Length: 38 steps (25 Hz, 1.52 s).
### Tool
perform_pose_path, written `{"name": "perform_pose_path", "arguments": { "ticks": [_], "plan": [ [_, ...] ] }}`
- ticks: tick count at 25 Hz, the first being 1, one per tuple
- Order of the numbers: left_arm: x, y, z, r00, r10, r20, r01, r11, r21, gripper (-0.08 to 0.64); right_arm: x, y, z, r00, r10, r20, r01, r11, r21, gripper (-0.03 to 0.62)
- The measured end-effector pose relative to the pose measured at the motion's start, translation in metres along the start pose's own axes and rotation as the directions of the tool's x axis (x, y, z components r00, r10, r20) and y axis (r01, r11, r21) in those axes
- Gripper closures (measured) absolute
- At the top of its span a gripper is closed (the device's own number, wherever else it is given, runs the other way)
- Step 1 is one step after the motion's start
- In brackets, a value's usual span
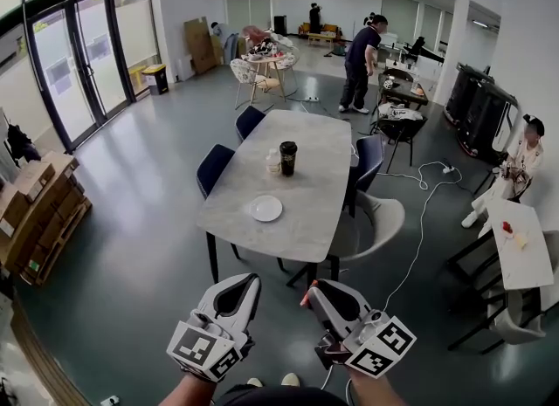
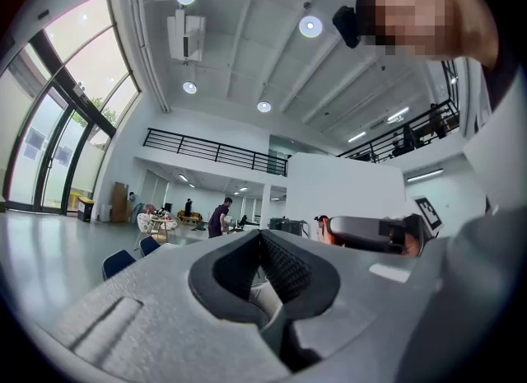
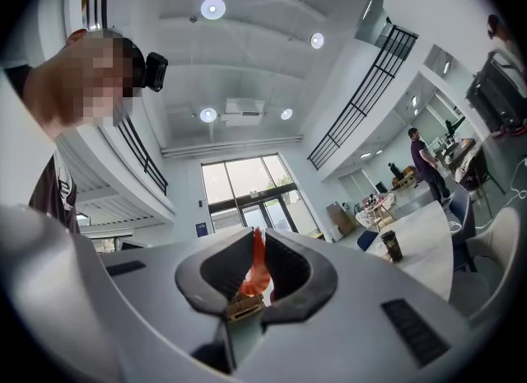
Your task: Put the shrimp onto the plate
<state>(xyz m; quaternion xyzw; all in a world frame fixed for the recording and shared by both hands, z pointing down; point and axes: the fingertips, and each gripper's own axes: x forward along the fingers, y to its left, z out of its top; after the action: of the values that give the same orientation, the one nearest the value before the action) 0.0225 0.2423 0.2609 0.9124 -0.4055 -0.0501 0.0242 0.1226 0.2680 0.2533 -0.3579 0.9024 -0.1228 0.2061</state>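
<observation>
An orange-red shrimp [image 3: 256, 270] is pinched between the jaws of my right gripper [image 3: 256, 245], which is shut on it; its tip shows at the jaw end [image 1: 305, 299] in the head view. The white plate [image 1: 266, 209] lies on the near part of the grey table [image 1: 301, 168], well ahead of both grippers. My left gripper [image 1: 247, 286] hangs beside the right one, short of the table's near end, and its jaws are shut [image 2: 262, 240] with nothing between them. Both gripper views are tilted up toward the ceiling.
A dark cup [image 1: 288, 157] and a pale jar [image 1: 273, 161] stand mid-table. Blue chairs [image 1: 213, 168] and a white chair [image 1: 371, 225] surround it. Cardboard boxes [image 1: 35, 208] at left, a small white table [image 1: 517, 243] at right, a cable [image 1: 421, 221] on the floor, people farther back.
</observation>
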Motion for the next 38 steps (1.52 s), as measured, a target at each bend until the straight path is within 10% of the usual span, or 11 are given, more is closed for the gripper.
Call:
{"name": "perform_pose_path", "arguments": {
  "ticks": [14,38],
  "plan": [
    [0.034,0.026,-0.01,0.999,0.034,-0.007,-0.034,0.999,-0.002,0.552,0.019,-0.046,-0.005,1.0,-0.006,-0.014,0.007,0.999,0.045,0.546],
    [0.146,0.254,-0.036,0.997,-0.081,-0.015,0.081,0.996,-0.036,0.552,0.237,-0.159,-0.047,0.988,-0.144,-0.054,0.148,0.987,0.067,0.546]
  ]
}}
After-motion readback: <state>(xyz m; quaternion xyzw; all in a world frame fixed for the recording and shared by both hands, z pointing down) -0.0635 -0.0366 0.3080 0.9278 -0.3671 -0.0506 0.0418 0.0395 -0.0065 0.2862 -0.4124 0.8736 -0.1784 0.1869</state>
